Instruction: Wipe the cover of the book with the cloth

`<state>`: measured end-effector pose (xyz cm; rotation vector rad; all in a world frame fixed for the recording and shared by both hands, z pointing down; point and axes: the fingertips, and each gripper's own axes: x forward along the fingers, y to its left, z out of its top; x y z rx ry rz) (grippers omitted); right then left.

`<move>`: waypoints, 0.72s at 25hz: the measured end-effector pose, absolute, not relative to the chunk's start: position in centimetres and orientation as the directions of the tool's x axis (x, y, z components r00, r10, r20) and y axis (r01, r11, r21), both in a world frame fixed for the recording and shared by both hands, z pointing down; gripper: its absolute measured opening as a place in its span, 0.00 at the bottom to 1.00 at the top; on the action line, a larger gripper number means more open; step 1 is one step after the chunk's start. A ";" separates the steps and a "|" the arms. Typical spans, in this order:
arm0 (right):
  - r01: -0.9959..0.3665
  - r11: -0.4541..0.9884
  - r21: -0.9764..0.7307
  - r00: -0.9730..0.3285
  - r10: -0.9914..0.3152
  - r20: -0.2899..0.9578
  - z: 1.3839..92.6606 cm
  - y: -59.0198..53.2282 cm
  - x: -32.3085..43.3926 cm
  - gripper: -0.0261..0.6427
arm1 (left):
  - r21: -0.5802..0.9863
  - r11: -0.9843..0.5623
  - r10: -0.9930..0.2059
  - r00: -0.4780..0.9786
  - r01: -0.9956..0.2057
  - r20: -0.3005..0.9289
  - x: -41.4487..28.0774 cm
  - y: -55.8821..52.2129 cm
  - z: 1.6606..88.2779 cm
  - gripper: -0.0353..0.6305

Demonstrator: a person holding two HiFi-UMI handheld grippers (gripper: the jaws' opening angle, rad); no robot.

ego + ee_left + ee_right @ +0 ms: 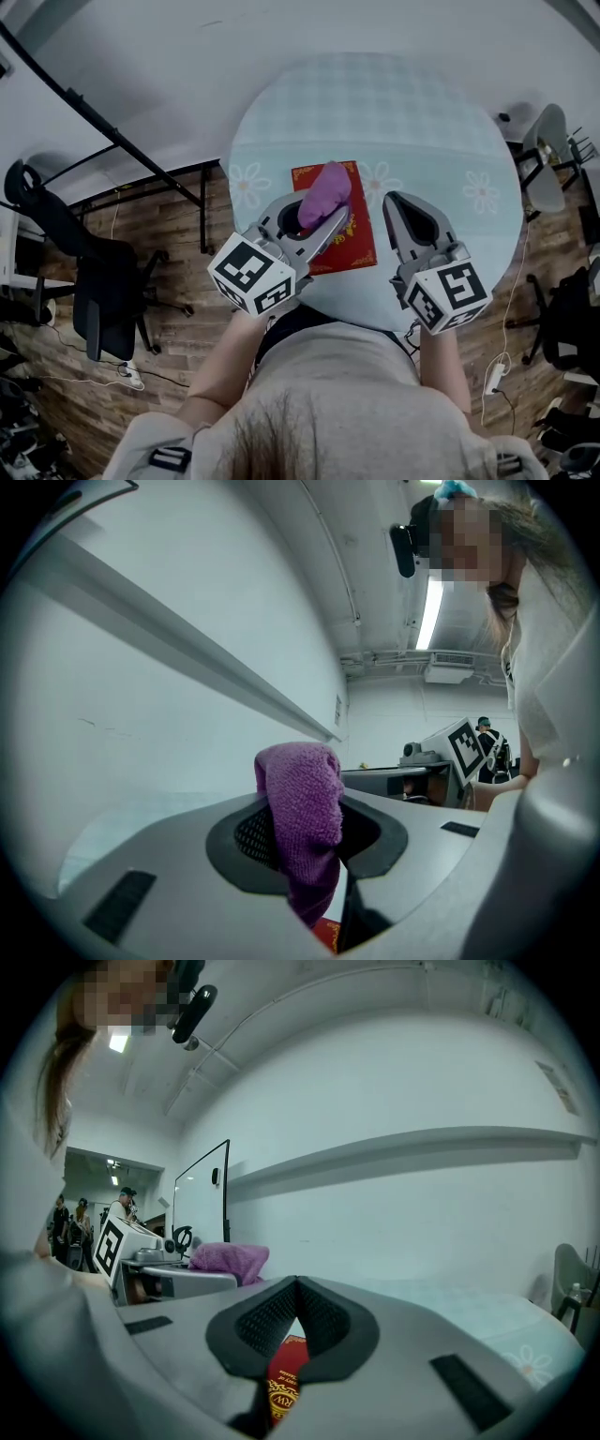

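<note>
**Head view.** My left claw [319, 214] is clamped on the purple cloth [324, 192]. The cloth bulges out past the claw's tips, over the upper half of the red book [354, 248]. I cannot tell whether the cloth touches the cover. The book lies flat on the round bench [450, 122], under and just ahead of that claw, with its near edge close to the bench rim on my side. My right claw [398, 208] has its tips together with nothing in them, and it sits just right of the book's right edge. Beyond both claws the checked, flower-printed bench top runs on to its far rim. Out past my left claw's outer side, off the bench edge, a black office chair [103, 281] stands on the wooden floor [159, 220].

**Left gripper view.** The left claw [319, 846] pinches the cloth [302, 808] between its jaws. A fold stands up above the jaws and a tail hangs below them. Under that tail a red sliver of the book [326, 937] shows. Off to the right is the right marker cube [466, 747].

**Right gripper view.** The right claw [297, 1283] meets at its tips. Through the empty hollow behind them I see the book [284, 1382] below, red with a gold emblem. Its gold lettering is too small for me to read. To the left, the cloth [230, 1260] sits on top of the left claw [187, 1283], with the left marker cube [112, 1241] beside it.
</note>
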<state>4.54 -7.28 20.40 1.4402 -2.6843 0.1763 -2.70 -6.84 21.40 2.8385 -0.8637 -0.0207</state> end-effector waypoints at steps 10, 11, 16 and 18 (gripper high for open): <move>-0.832 0.550 -0.075 -0.554 -0.818 0.152 21.6 -7.4 4.9 0.07 | 0.194 -0.778 -0.604 0.796 -0.598 0.035 -3.2 -7.5 21.9 0.23; -0.830 0.553 -0.075 -0.557 -0.816 0.151 21.6 -7.5 4.8 0.07 | 0.195 -0.774 -0.607 0.794 -0.602 0.041 -3.2 -7.6 22.0 0.23; -0.819 0.570 -0.074 -0.573 -0.802 0.166 21.9 -7.6 4.3 0.07 | 0.216 -0.757 -0.618 0.783 -0.616 0.067 -3.7 -7.9 22.7 0.23; -0.814 0.577 -0.074 -0.580 -0.796 0.174 22.1 -7.5 4.2 0.07 | 0.215 -0.757 -0.618 0.783 -0.617 0.072 -3.7 -7.8 22.8 0.23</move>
